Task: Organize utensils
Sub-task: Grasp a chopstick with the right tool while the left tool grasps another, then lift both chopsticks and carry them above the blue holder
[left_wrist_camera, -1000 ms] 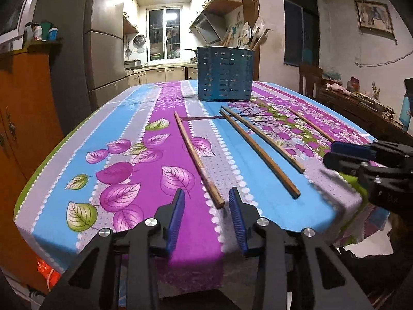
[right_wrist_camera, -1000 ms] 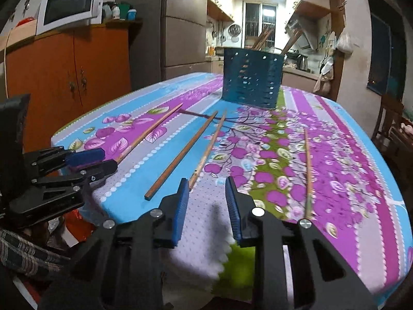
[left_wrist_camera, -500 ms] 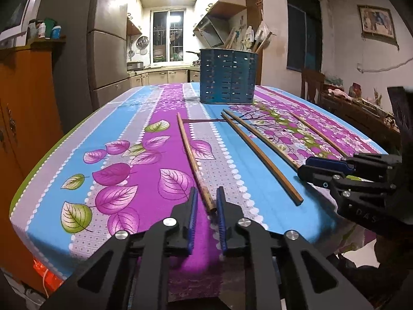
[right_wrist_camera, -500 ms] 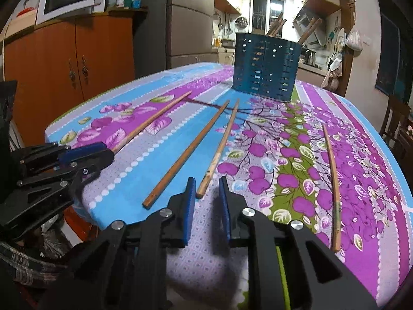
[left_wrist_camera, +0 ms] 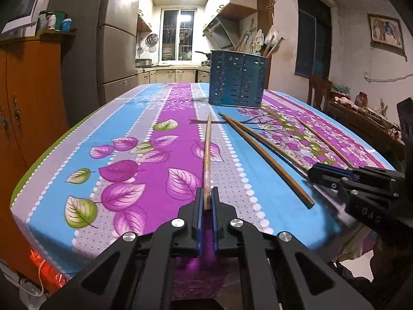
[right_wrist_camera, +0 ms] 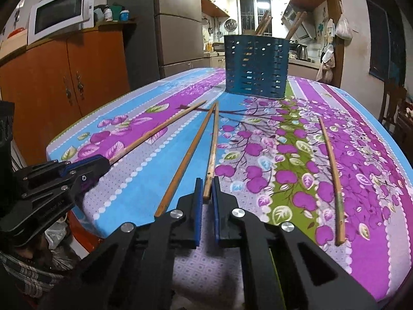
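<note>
Several long wooden chopsticks lie on the flowered tablecloth. My left gripper (left_wrist_camera: 205, 201) is shut on the near end of the leftmost chopstick (left_wrist_camera: 207, 155), which still lies along the cloth; the right wrist view shows it too (right_wrist_camera: 155, 133), with the left gripper (right_wrist_camera: 87, 166) at its end. My right gripper (right_wrist_camera: 207, 193) has its jaws close around the near end of another chopstick (right_wrist_camera: 213, 149); whether they grip it I cannot tell. It also shows in the left wrist view (left_wrist_camera: 333, 174). A blue slotted utensil holder (right_wrist_camera: 255, 69) stands at the far end with utensils in it.
A darker chopstick (right_wrist_camera: 187, 155) lies just left of the right gripper. Another chopstick (right_wrist_camera: 331, 178) lies apart to the right. An orange cabinet (right_wrist_camera: 64, 85) and a fridge stand left of the table. Chairs and a cluttered side table (left_wrist_camera: 361, 113) are to the right.
Both grippers have moved forward to the chopstick ends and narrowed from wide open. The left one has closed on the leftmost chopstick; the right one has closed in around its chopstick.
</note>
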`<state>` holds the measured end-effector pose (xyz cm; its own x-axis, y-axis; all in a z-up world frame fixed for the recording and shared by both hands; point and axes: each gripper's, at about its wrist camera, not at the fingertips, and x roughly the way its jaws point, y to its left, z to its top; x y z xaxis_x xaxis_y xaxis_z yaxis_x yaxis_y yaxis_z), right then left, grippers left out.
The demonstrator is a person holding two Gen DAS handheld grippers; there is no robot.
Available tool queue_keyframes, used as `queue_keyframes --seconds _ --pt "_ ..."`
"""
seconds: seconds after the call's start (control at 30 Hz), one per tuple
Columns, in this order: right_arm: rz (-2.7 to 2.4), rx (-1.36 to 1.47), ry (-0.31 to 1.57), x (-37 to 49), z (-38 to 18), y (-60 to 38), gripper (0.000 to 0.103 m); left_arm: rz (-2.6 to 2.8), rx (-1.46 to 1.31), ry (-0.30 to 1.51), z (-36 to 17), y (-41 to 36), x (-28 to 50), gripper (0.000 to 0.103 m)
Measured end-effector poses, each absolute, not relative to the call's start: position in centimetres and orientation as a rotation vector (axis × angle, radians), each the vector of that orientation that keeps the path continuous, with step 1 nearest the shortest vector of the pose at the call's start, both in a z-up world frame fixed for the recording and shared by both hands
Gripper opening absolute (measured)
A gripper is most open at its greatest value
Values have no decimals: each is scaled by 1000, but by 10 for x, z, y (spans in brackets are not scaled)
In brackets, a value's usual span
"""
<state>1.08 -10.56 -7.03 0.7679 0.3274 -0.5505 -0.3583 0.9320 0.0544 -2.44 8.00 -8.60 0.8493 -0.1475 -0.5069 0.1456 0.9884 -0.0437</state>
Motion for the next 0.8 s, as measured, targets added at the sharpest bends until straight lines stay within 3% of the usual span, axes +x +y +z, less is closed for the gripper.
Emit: queue_keyframes --seconds 0.3,0.8 --pt "329 -44 502 4 -42 -121 5 -106 6 507 -49 93 -22 7" --pt "351 -67 259 22 54 -140 5 -34 85 431 47 90 8 7"
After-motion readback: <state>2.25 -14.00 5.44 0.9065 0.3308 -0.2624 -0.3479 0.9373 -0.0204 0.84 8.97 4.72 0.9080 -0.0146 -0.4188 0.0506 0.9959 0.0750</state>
